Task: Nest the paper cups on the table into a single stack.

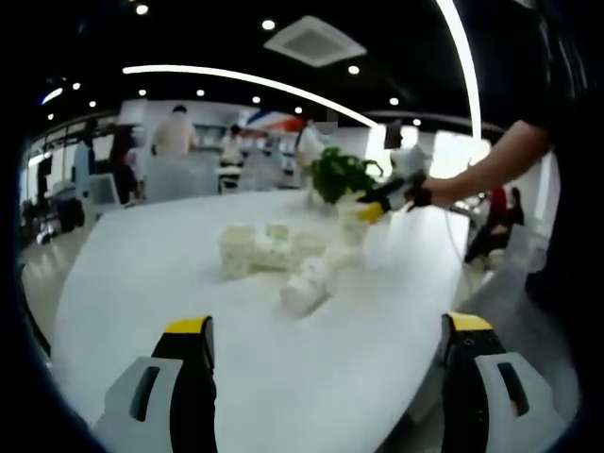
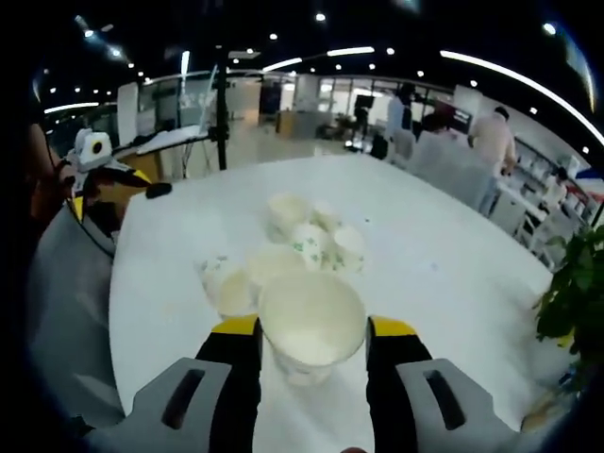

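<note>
Several white paper cups (image 1: 274, 253) cluster mid-table; one lies on its side (image 1: 307, 285) at the front. My left gripper (image 1: 326, 354) hovers open over the table's near edge, well short of the cups, nothing between its jaws. The right gripper (image 1: 371, 212) comes in from the right behind the cluster, carrying a pale cup (image 1: 352, 225). In the right gripper view, my right gripper (image 2: 313, 351) is shut on an upright paper cup (image 2: 311, 321), mouth toward the camera. Beyond it sit the other cups (image 2: 307, 241). The left gripper (image 2: 104, 179) shows at far left.
The white round table (image 1: 170, 283) has a potted green plant (image 1: 340, 175) at its far side, seen also as the plant (image 2: 576, 293) at the right. A person's arm (image 1: 491, 165) reaches in from the right. People and chairs stand in the background.
</note>
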Demonstrator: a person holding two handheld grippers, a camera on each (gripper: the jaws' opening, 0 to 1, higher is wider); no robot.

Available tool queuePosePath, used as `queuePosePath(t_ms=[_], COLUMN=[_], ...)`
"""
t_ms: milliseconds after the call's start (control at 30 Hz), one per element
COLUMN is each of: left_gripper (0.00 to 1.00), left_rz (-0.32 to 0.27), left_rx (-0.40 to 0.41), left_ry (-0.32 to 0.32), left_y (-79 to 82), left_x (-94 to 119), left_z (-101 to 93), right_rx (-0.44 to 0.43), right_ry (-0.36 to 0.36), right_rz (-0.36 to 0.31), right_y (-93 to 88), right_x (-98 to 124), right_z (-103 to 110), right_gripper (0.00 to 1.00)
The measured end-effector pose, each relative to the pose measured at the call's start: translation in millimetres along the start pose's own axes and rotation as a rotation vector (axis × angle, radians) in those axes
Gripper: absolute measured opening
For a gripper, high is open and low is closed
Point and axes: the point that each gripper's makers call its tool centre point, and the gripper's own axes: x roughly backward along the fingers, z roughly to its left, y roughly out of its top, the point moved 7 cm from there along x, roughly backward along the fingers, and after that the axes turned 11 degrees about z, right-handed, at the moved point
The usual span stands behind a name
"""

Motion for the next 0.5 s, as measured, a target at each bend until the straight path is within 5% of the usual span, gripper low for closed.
queuePosePath(t_ms=[500], left_gripper=[0.98], left_rz=[-0.004], left_rx=[0.026], left_ry=[-0.014], left_y=[-2.9], left_x=[4.7], left_z=[-2.1], right_rx=[0.06], right_ry=[0.067], right_rz=[-0.118], right_y=[45.7], right_x=[14.3], right_z=[57.1], right_gripper=[0.4])
